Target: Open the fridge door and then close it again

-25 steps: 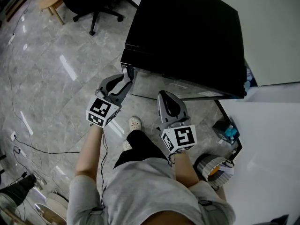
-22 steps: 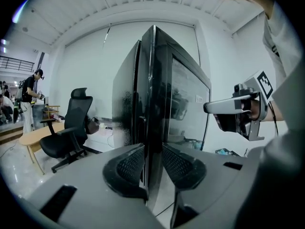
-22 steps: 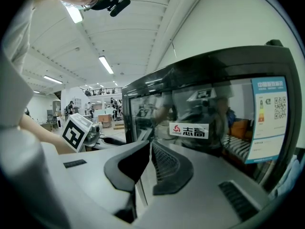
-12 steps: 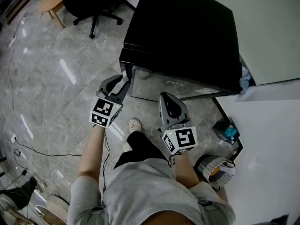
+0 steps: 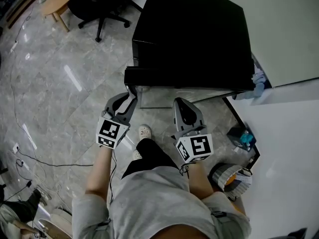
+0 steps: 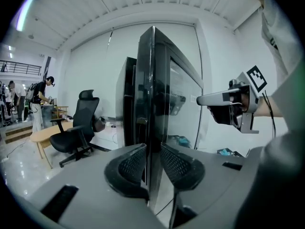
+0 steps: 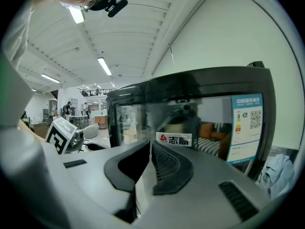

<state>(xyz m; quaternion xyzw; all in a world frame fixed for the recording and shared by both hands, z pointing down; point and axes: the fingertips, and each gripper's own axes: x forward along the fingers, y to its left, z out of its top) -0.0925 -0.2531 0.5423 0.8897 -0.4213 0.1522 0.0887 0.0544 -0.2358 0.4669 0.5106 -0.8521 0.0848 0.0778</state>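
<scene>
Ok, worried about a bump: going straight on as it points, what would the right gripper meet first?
Probably the glass of the fridge door, near its logo sticker; how far off is unclear.

**A:** What's your tally?

**B:** I count one fridge (image 5: 194,34) with one door (image 5: 184,77). On the door's glass there is one logo sticker (image 7: 174,139) and one energy label (image 7: 245,128).

**A:** And around it?

**B:** Left of the fridge I count one office chair (image 5: 97,4) and one wooden table (image 5: 55,1). Beyond the chair stands one person (image 6: 40,104), and possibly two more behind, though they're too small for me to be sure.
</scene>
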